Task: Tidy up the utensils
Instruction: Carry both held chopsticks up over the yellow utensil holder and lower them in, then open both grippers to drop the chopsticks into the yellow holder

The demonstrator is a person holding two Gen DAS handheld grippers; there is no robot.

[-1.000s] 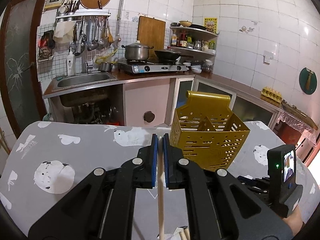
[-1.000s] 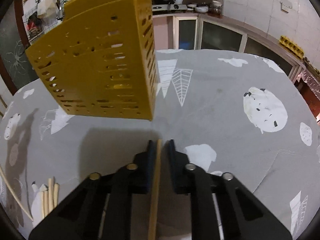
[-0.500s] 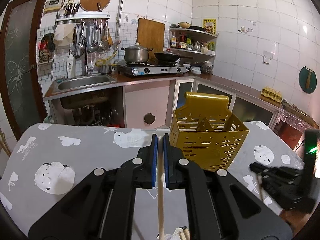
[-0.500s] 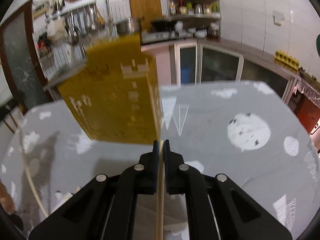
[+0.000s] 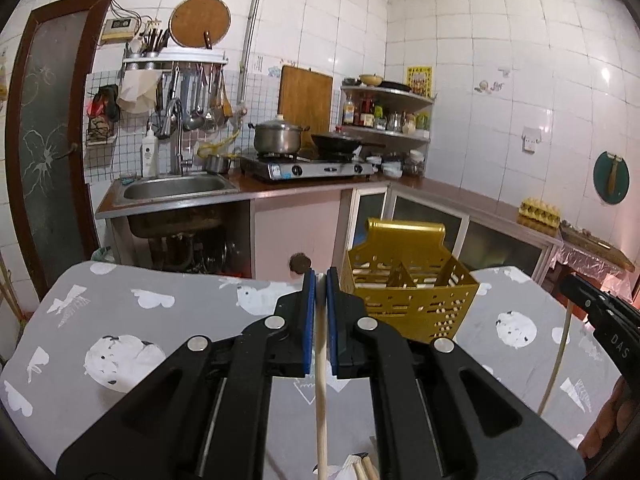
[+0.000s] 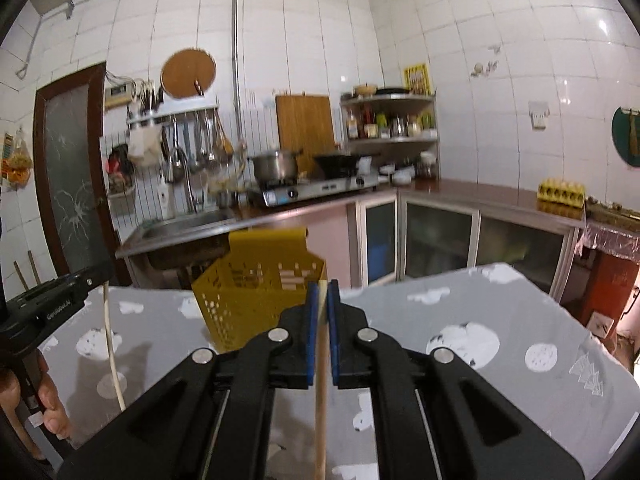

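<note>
A home kitchen, walled in white tile. A steel sink point(image 5: 176, 188) is set in the counter; just right of it, a two-burner gas stove point(image 5: 310, 168) carries a lidded pot point(image 5: 278, 136) and a wok point(image 5: 340, 142). Ladles point(image 5: 196, 96) hang above the sink, and a corner shelf of condiment bottles point(image 5: 384, 114) stands further right.

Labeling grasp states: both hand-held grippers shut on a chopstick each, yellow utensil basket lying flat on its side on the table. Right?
Not quite. The yellow utensil basket stands upright on the table, open top up, as the left wrist view shows. Left hand-held gripper and right hand-held gripper are each shut on a chopstick.
</note>
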